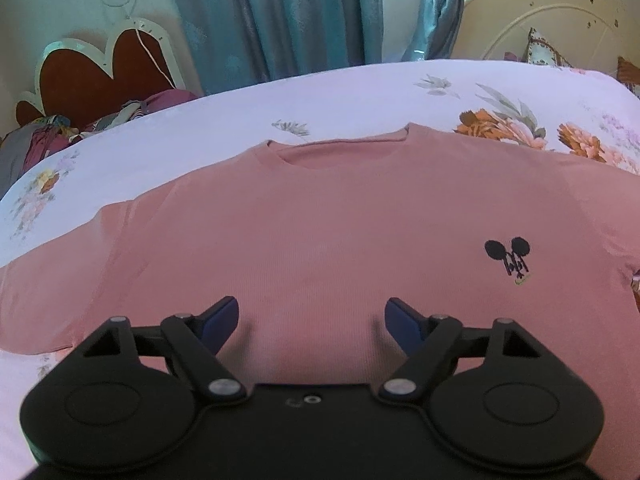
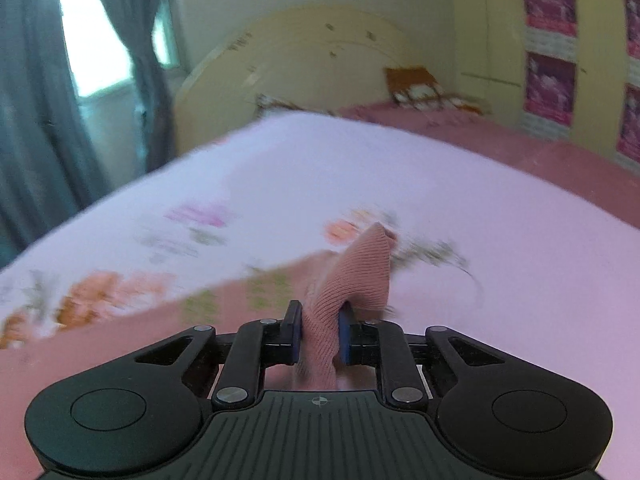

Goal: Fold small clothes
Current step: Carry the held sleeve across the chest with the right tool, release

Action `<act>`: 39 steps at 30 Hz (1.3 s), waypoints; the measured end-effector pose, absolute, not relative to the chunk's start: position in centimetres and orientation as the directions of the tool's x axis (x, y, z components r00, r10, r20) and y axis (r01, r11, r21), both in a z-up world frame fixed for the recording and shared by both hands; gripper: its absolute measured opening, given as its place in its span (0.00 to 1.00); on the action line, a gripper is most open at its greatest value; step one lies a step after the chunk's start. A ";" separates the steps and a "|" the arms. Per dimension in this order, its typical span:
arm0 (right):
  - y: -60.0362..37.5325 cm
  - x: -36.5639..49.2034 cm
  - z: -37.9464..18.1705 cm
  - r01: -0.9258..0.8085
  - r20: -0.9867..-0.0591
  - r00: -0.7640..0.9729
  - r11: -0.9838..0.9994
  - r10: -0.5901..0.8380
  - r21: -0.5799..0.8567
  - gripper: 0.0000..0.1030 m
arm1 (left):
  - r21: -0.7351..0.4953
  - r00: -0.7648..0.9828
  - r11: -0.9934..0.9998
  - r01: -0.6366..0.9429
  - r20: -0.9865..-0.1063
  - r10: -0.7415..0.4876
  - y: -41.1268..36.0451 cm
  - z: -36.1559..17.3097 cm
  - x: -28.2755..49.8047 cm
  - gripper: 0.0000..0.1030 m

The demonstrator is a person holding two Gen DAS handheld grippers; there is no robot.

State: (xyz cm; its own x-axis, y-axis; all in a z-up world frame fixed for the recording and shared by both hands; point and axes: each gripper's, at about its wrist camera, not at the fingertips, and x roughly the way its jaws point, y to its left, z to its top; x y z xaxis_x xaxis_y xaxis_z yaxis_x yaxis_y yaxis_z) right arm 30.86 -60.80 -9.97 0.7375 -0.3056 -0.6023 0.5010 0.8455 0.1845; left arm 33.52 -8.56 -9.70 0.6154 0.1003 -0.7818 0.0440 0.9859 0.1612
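Bedspread of pale floral print covered the bed between teal curtains and a cream headboard, bearing a pink shirt spread flat beneath the left tongs, apart, while the right tongs clamped a shirt fold.

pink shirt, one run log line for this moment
pink shirt flat on bedsheet | left gripper open above it | right gripper shut on shirt fold
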 end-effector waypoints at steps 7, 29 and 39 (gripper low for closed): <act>-49.8 33.8 -5.8 0.248 -0.509 0.854 0.944 -0.107 0.218 0.17 | 0.127 0.626 0.992 0.001 -0.773 0.098 -5.3 -9.3 32.9 0.77; -23.2 36.2 -9.6 -0.219 -0.600 0.713 0.928 0.363 0.301 0.57 | -0.058 0.627 0.998 0.006 -0.778 -0.049 2.8 -9.6 33.8 0.84; -33.5 32.4 -10.3 0.043 -0.665 0.743 0.986 0.077 0.162 0.57 | -0.264 0.537 0.960 0.089 -0.800 -0.269 -3.2 -12.5 39.4 0.80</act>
State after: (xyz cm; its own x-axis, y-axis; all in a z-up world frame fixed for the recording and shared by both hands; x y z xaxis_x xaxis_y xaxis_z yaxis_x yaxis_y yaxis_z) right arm 32.41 -33.52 -10.32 0.7430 0.0773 -0.6648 0.0428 0.9858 0.1625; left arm 39.41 -3.17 -12.47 0.5366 -0.2694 -0.7997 0.0892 0.9605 -0.2637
